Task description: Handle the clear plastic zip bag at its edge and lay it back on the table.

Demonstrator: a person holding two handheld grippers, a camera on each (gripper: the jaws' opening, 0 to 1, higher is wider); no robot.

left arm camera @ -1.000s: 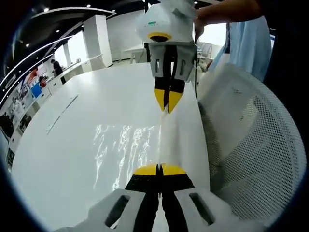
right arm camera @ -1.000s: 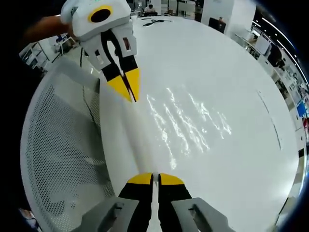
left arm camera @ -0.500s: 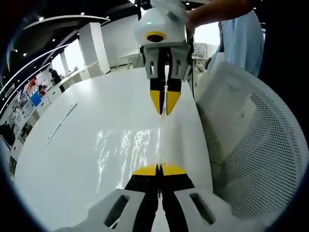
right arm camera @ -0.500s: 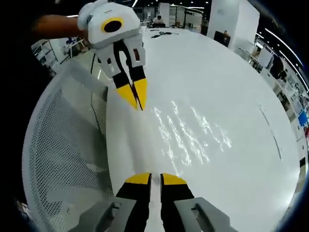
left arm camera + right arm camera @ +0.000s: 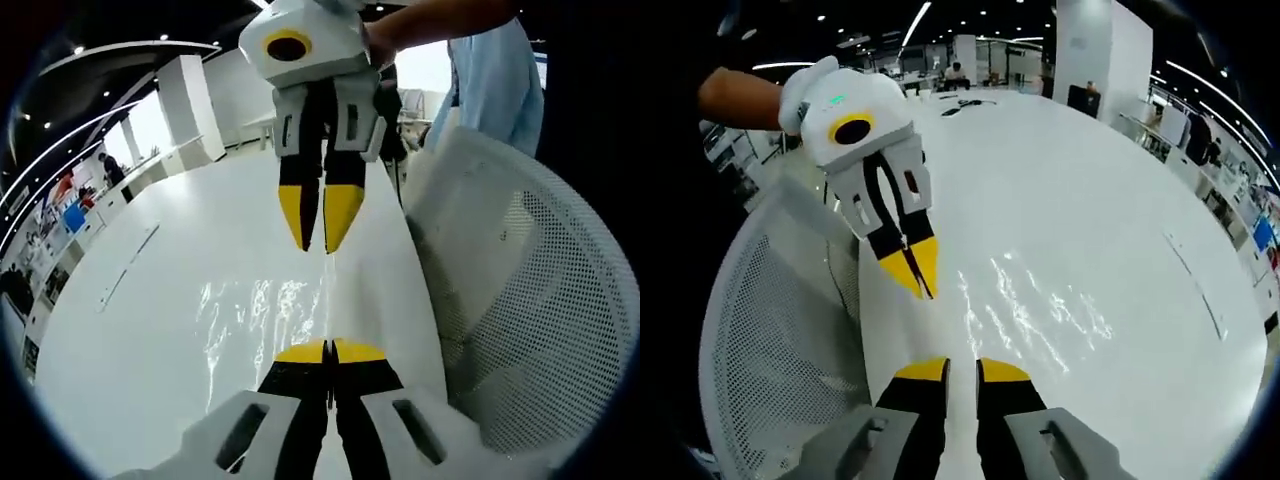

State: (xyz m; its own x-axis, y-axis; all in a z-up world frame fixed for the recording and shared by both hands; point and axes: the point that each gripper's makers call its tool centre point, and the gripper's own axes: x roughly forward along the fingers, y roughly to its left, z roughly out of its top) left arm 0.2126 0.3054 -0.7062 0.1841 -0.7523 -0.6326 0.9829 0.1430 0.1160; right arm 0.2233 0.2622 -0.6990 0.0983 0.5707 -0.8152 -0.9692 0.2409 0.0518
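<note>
Clear zip bag (image 5: 262, 318) lying flat on white table (image 5: 150, 300); left gripper (image 5: 328, 350) pinching its near edge, jaws closed; right gripper (image 5: 962, 370) hovering above, jaws slightly parted, gripping nothing.

Two grippers: left gripper (image 5: 328, 350), right gripper (image 5: 962, 368). One clear plastic zip bag (image 5: 262, 325), flat on one white table (image 5: 150, 300). One white mesh chair (image 5: 520, 290) beside table edge. Two thin strips (image 5: 128, 255) lying end to end on far side of tabletop. One person's forearm (image 5: 440, 20) behind right gripper; a few distant people in background, count unclear.
</note>
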